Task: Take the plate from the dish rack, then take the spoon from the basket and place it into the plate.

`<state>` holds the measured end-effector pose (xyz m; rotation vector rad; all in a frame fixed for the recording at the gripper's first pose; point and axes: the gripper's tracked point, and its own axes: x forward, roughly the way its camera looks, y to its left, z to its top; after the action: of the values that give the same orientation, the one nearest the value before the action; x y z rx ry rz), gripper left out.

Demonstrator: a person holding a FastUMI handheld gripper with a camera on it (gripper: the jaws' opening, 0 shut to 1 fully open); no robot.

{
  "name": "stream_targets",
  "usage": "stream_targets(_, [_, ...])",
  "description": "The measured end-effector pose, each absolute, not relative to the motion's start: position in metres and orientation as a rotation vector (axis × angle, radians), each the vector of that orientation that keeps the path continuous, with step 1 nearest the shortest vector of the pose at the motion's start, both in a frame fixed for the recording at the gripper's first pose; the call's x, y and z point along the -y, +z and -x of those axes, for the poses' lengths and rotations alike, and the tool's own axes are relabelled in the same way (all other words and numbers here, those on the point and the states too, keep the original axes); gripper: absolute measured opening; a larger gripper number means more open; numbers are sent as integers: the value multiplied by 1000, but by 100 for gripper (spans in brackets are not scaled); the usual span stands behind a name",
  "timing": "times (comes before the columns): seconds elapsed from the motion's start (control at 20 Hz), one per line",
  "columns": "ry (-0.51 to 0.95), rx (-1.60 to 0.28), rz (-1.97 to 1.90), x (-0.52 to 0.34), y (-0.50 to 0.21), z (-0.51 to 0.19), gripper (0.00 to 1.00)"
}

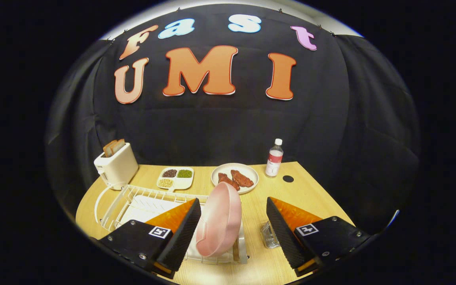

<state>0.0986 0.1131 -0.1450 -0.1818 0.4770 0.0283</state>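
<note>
A pink plate [219, 221] stands on edge in the right end of a white wire dish rack [133, 200] on the wooden table. My gripper [234, 209] is open, with the upper part of the plate in the gap between the fingers, nearer the left finger; neither finger touches it. Just left of the right finger, low on the table, stands a small clear ribbed basket [268, 235], partly hidden by that finger; I cannot make out a spoon in it.
Beyond the rack stand a white toaster [116, 165] with bread slices, a divided dish of beans [175, 177], a white plate with meat pieces [235, 178] and a small bottle [274, 158]. A dark round spot [288, 179] marks the table near the bottle.
</note>
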Motion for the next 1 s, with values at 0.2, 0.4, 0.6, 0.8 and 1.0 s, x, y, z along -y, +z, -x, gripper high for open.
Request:
stream_targets(0.2, [27, -566, 171, -112, -181, -94, 99])
stream_targets(0.4, [9, -636, 129, -109, -200, -87, 90])
stream_targets(0.6, [16, -688, 82, -112, -209, -80, 71])
stream_targets(0.8, [-3, -706, 65, -109, -210, -79, 35])
stream_targets(1.0, [-49, -713, 30, -106, -203, -88, 25])
